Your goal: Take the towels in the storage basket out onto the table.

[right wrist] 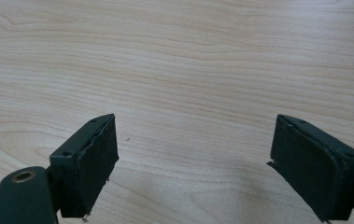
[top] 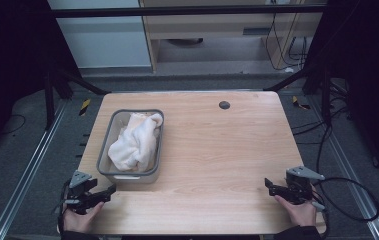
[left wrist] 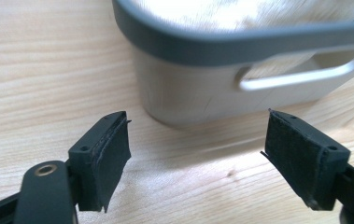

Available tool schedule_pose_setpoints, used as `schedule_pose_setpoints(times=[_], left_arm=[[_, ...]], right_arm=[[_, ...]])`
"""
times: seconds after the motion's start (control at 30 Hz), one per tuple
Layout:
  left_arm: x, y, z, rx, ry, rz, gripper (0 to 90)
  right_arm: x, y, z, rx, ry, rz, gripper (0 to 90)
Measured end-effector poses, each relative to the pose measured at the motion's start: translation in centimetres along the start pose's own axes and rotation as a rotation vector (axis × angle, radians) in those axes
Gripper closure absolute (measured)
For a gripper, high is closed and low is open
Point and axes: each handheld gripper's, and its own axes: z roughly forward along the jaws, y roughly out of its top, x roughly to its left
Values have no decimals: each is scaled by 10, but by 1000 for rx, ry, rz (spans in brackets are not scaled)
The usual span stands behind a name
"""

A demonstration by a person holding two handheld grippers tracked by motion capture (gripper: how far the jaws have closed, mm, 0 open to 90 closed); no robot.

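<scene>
A grey rectangular tub (top: 104,159) stands on the left half of the wooden table, with a crumpled white and cream towel (top: 133,140) heaped inside it. My left gripper (top: 111,192) rests at the table's front left corner, just in front of the tub, open with nothing between its jaws. In the left gripper view the tub's near wall and handle slot (left wrist: 296,77) loom close ahead of that gripper (left wrist: 197,140). My right gripper (top: 268,185) lies at the front right, open and empty, over bare wood (right wrist: 193,140).
A small dark round disc (top: 224,105) is set in the table (top: 217,150) near the far edge. Cables (top: 347,200) trail off the table's right side. Metal rails and dark floor surround the table.
</scene>
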Motion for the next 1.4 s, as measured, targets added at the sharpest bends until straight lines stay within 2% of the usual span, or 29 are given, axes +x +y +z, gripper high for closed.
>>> schedule_pose_setpoints(times=[0.07,0.27,0.57,0.87,1.1,1.4], left_arm=[[0,1,-4,-15,-12,-23,220],[0,5,-13,-46,-41,-55,218],[-2,17,-25,-89,-40,-40,220],[-7,28,-32,-120,-56,-37,223],[-13,41,-36,-140,-72,-19,224],[-21,59,-40,-158,-100,7,223]], right_arm=[[0,-1,-1,-3,2,3,150],[0,0,-2,-10,10,10,153],[5,1,-3,-12,21,-11,157],[7,0,-4,-14,38,-2,152],[7,0,-2,-5,33,-17,146],[6,1,-1,0,20,-11,135]])
